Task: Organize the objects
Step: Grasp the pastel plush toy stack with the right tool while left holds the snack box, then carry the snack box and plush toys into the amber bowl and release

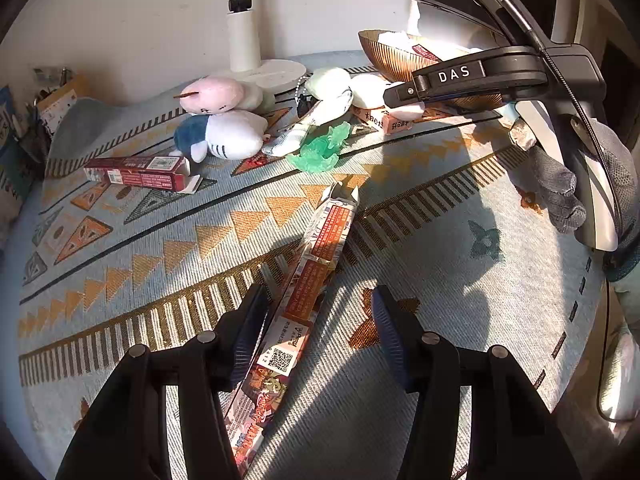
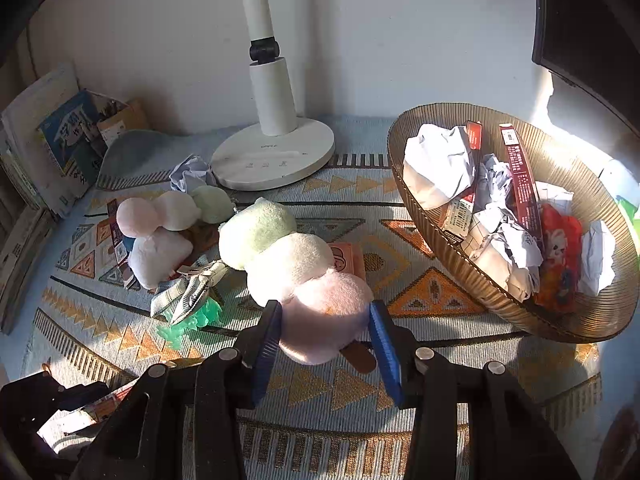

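Basket point(image 2: 500, 300): held crumpled paper point(image 2: 436, 168) and red cartons.
Long carton point(image 1: 316, 256): lay lengthwise away from the left hand-held gripper point(image 1: 316, 320), touching one finger, jaws partly apart.
Right hand-held gripper point(image 2: 326, 336): closed on the plush skewer point(image 2: 296, 264).

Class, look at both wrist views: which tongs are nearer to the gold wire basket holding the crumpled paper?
Right. The right tongs straddle the three-ball plush just beside the gold wire basket. The left tongs sit over a long printed box, well across the cloth from it.
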Tool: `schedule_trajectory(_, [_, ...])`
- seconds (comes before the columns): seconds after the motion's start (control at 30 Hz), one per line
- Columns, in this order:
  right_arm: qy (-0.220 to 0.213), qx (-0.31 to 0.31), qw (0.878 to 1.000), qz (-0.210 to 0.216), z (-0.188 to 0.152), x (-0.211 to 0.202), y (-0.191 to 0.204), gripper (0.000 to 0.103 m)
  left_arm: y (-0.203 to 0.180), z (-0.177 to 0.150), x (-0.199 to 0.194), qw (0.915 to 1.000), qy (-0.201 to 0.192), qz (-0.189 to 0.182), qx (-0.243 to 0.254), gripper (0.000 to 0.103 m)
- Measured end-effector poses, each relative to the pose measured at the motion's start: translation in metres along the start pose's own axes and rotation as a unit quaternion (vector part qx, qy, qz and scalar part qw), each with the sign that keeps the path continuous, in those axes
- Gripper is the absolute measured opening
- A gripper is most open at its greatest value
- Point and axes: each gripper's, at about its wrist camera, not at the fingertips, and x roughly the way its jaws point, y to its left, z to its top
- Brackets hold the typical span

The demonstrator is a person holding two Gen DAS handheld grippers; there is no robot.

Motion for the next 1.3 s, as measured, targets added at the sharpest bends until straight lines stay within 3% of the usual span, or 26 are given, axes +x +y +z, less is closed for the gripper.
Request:
schedule_trajectory(0.07, [-0.001,0.037,0.999,0.011,-0.012,-0.018,-0.01,0.043,0.008,0.001,-0.002,0.9998,-0.004,-0.001,-0.02,0.036])
schedule_trajectory(0.13, [0.003,0.074,0.997,0.006,-0.028,-0.038,-0.021,0.043,0.016,0.003,-0.002,0.999,-0.006,-0.009,-0.044,0.03])
schedule_trajectory(0.3, [0.041,0.151,0.987,-0.02,-0.085,-0.074,-0.036,0.043,0.024,0.008,0.001,0.9947,-0.005,-0.016,-0.101,0.03])
schedule_trajectory(0.37, [0.058,0.157,0.986,-0.02,-0.103,-0.08,-0.031,0.044,0.019,0.011,0.005,0.9931,-0.004,-0.017,-0.116,0.022])
schedule_trajectory(0.47, [0.067,0.136,0.988,0.023,-0.116,-0.085,-0.022,0.047,0.013,0.016,0.011,0.992,-0.008,-0.01,-0.126,0.02])
schedule_trajectory(0.5, [0.064,0.121,0.99,0.031,-0.118,-0.087,-0.019,0.054,0.013,0.014,0.01,0.992,-0.009,-0.009,-0.125,0.02])
schedule_trajectory(0.53, [0.06,0.108,0.992,0.034,-0.119,-0.091,-0.018,0.068,0.014,0.015,0.011,0.9917,-0.01,-0.009,-0.128,0.02])
schedule_trajectory(0.6, [0.039,0.098,0.994,0.019,-0.121,-0.1,-0.02,0.08,0.019,0.01,0.007,0.991,-0.011,-0.016,-0.133,0.019])
schedule_trajectory(0.67, [0.026,0.083,0.996,0.011,-0.118,-0.105,-0.022,0.083,0.021,0.009,0.007,0.9906,-0.012,-0.023,-0.135,0.019])
schedule_trajectory(0.73, [0.04,0.056,0.997,0.016,-0.113,-0.096,-0.02,0.089,0.022,0.008,0.006,0.9906,-0.013,-0.024,-0.134,0.019])
schedule_trajectory(0.87, [0.075,0.019,0.996,0.045,-0.109,-0.064,-0.012,0.089,0.02,0.007,0.007,0.9911,-0.015,-0.019,-0.131,0.019])
schedule_trajectory(0.97, [0.087,-0.005,0.996,0.036,-0.11,-0.046,-0.001,0.084,0.019,0.007,0.006,0.9917,-0.014,-0.012,-0.128,0.019])
schedule_trajectory(1.03, [0.076,-0.039,0.996,0.011,-0.11,-0.045,0.01,0.059,0.017,0.008,0.006,0.9918,-0.012,-0.003,-0.127,0.017])
schedule_trajectory(1.17, [0.055,-0.067,0.996,0.013,-0.111,-0.056,0.021,0.053,0.017,0.01,0.004,0.9899,-0.008,-0.012,-0.141,0.014])
schedule_trajectory(1.3, [0.007,-0.039,0.999,0.015,-0.095,-0.089,0.001,0.053,0.004,0.025,-0.009,0.9914,-0.024,-0.024,-0.127,0.014])
